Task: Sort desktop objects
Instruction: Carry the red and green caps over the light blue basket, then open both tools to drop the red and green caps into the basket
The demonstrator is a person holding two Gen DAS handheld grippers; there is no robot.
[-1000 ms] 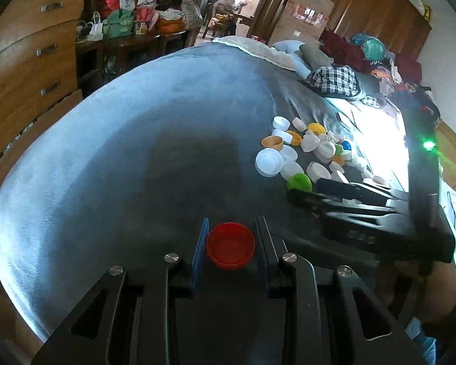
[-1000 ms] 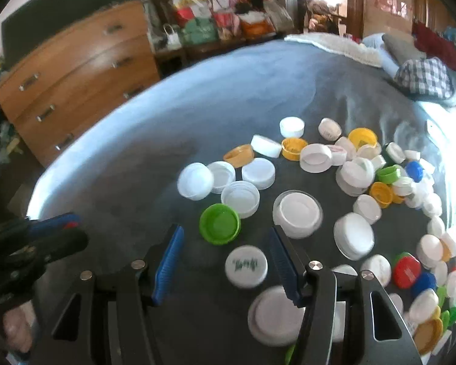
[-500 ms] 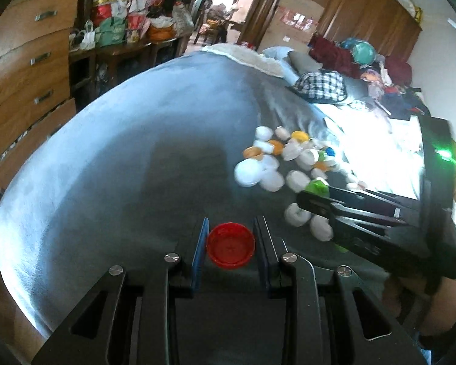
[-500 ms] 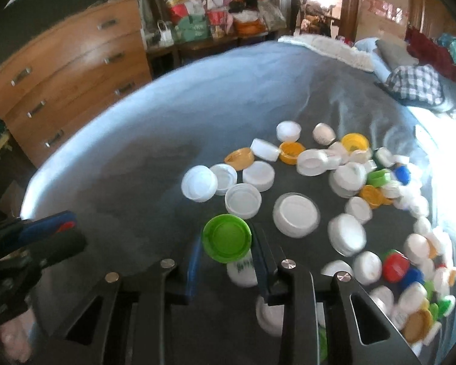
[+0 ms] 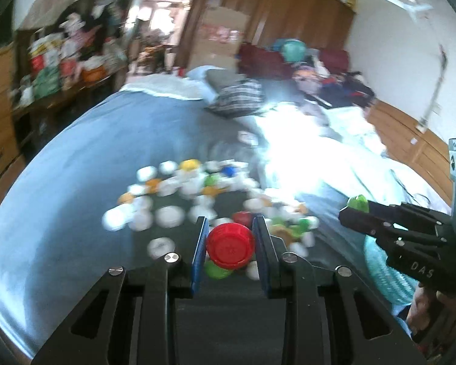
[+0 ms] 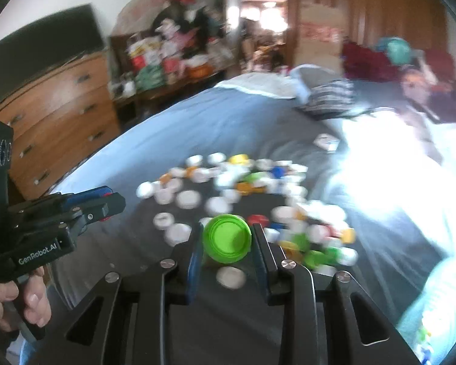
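My left gripper [image 5: 230, 248] is shut on a red bottle cap [image 5: 230, 248] and holds it raised above the bed. My right gripper [image 6: 227, 238] is shut on a green bottle cap [image 6: 227, 238], also raised. In the left wrist view the right gripper [image 5: 354, 210] shows at the right with the green cap [image 5: 358, 203] at its tip. In the right wrist view the left gripper [image 6: 106, 205] shows at the left. A pile of many loose caps [image 5: 191, 191], mostly white with some yellow, orange, green, blue and red, lies on the grey-blue blanket [image 5: 91, 158]; it also shows in the right wrist view [image 6: 234, 188].
A wooden dresser [image 6: 57, 115] stands left of the bed. A plaid pillow [image 5: 238, 99] and piled clothes [image 5: 313, 73] lie at the far end. A light blue basket [image 5: 383, 273] sits at the lower right. Bright sunlight washes out the right side of the bed [image 6: 386, 176].
Both grippers have lifted and tilted upward with their caps. The right gripper closed on the green cap and raised it off the blanket. The views are now motion-blurred.
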